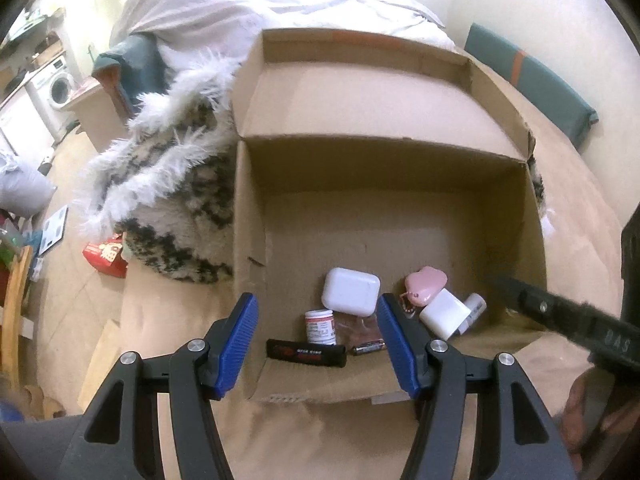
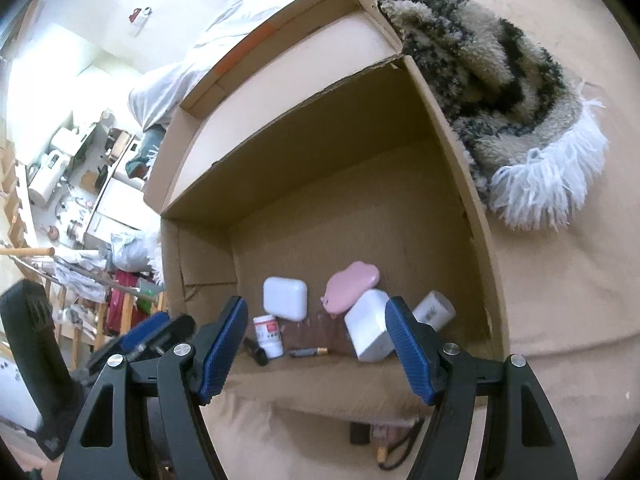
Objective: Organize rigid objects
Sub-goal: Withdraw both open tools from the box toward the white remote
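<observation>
— Bedroom clutter all round: a washing machine (image 1: 60, 88) far off to one side, rumpled white bedding (image 1: 248, 4) behind, and a shaggy black-and-white throw (image 1: 172, 184) slumped against the cardboard box (image 1: 248, 208). What's the box sitting on?

— On a tan cloth surface (image 1: 580, 208), soft-looking, so the box may shift if I nudge it. Everything rigid lies bunched at the near wall of the box: a white earbud case (image 1: 351, 290), a small pill bottle (image 1: 320, 326), a black lighter (image 1: 306, 353), a battery (image 1: 369, 347), a pink purse (image 1: 425, 285), a white charger block (image 1: 445, 314) and a white tube (image 1: 472, 309) behind it.

— Which of your grippers is better placed?

— Both are gaping wide and hold nothing. My left gripper (image 1: 318, 346) hangs over the near edge with the lighter and bottle straight ahead between its fingers. My right gripper (image 2: 316, 344) has the charger block (image 2: 370, 330) just inside its right-hand finger (image 2: 410, 350), the battery (image 2: 309, 352) lower between the fingers.

— And the long axes?

— The lighter and battery lie roughly crosswise to the left gripper's fingers, so I'd judge a wrist turn is needed to pinch them across the narrow side. The bottle stands upright and looks the easier take.

— Any risk?

— The near cardboard wall is close under both sets of fingers; coming down steeply might catch it.
</observation>
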A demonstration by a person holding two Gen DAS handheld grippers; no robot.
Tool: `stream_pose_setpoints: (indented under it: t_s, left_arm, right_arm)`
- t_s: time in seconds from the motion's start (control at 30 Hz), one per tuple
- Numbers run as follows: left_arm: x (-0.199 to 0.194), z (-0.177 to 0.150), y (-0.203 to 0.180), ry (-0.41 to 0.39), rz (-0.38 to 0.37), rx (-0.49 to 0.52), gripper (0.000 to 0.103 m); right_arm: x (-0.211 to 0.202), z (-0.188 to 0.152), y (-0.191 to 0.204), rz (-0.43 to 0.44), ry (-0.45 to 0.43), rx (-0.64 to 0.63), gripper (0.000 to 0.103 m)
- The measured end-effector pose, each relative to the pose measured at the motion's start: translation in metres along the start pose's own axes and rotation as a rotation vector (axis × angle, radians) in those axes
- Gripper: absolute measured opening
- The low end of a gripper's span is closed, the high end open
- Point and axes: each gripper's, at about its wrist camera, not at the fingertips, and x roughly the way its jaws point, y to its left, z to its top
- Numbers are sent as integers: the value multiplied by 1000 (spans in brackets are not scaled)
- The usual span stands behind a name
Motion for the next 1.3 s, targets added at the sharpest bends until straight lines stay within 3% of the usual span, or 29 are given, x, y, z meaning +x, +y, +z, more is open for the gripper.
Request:
stream_pose_setpoints:
  t_s: [0.4, 0.53, 0.7, 0.8, 0.93, 1.23, 1.3]
  left_arm:
    - [-20, -39, 26, 58, 17, -49, 58]
    - [-18, -52, 36, 67, 4, -91, 58]
    - [-14, -57, 54, 80, -76, -191, 58]
    - [-14, -56, 58, 76, -34, -191, 60]
    - [-8, -59, 66, 105, 24, -212, 64]
    - [2, -61, 77, 172, -16, -300, 64]
    - [1, -61, 77, 170, -21, -300, 64]
  right_arm:
    - [-36, -50, 16, 0, 26, 10, 75]
    - [-35, -68, 15, -33, 48, 7, 75]
    - [-24, -90, 4, -79, 92, 16, 75]
    - [-19, -93, 0, -76, 112, 43, 75]
    - [-15, -92, -1, -112, 114, 37, 75]
    - [23, -84, 16, -256, 178, -58, 75]
    - [33, -79, 23, -320, 179, -117, 89]
